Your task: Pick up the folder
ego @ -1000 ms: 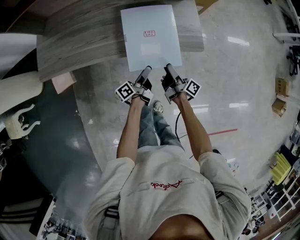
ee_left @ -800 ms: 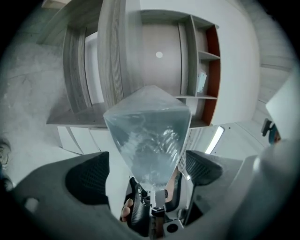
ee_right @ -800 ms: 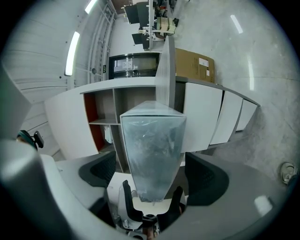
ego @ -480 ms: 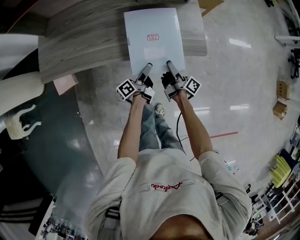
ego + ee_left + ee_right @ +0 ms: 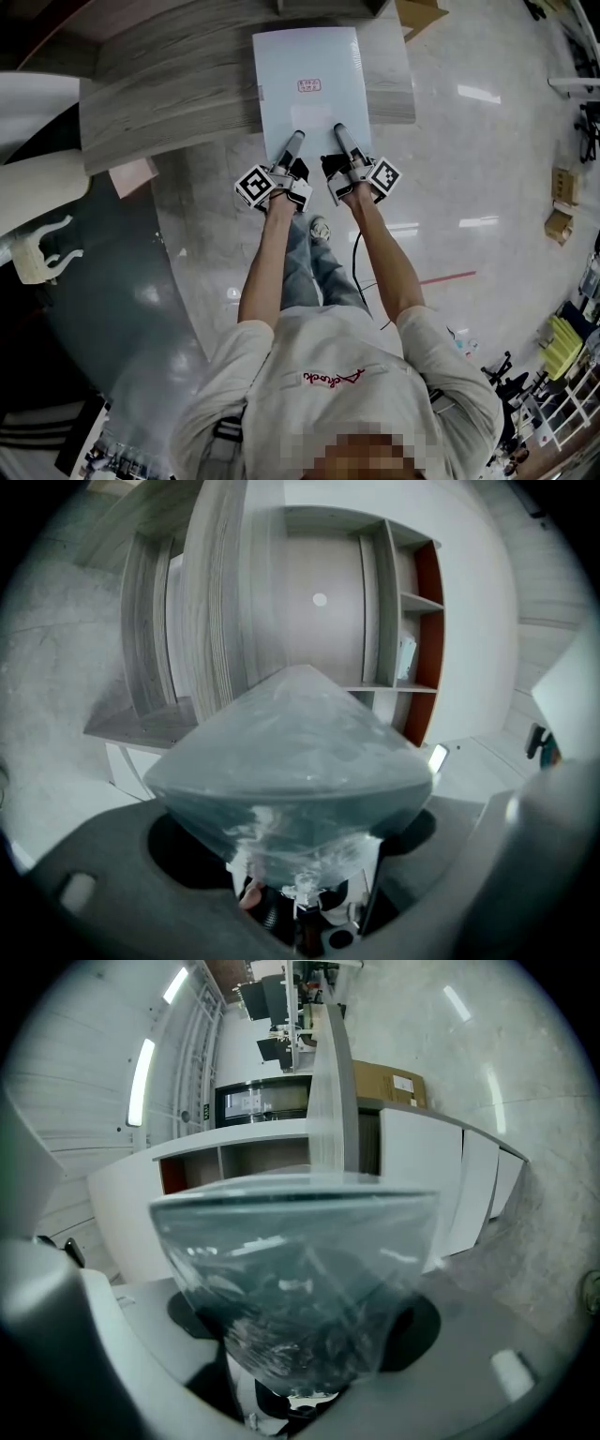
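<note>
The pale folder (image 5: pixel 309 84) lies flat on the wooden worktop (image 5: pixel 159 89), with its near end hanging past the worktop's near edge toward the person. The left tool (image 5: pixel 297 140) and right tool (image 5: pixel 338 131) reach in side by side over that overhanging end, the left one nearer the folder's left side. On both tools the jaws are closing with the folder's translucent edge between them, and they do not yet pinch it.
</note>
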The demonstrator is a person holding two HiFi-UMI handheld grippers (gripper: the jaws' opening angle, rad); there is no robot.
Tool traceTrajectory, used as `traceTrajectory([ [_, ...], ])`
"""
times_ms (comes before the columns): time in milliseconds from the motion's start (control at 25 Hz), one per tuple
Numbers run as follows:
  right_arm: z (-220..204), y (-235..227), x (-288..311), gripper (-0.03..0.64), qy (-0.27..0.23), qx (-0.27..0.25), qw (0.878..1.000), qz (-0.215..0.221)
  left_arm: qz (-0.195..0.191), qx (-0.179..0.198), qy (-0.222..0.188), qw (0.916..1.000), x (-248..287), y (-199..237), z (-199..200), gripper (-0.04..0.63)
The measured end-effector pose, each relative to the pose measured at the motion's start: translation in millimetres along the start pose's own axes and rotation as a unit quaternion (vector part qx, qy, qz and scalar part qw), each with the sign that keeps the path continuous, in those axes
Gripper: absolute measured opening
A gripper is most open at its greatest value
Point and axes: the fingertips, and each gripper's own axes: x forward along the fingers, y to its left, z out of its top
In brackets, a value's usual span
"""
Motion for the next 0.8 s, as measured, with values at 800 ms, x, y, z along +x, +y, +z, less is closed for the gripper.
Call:
traceTrajectory([
  [800,-13,28,-12,0.287,0.006,-0.051,0.999,0.000,-0.022,0.004,-0.043,0.9988,-17,-33,0,0.281],
])
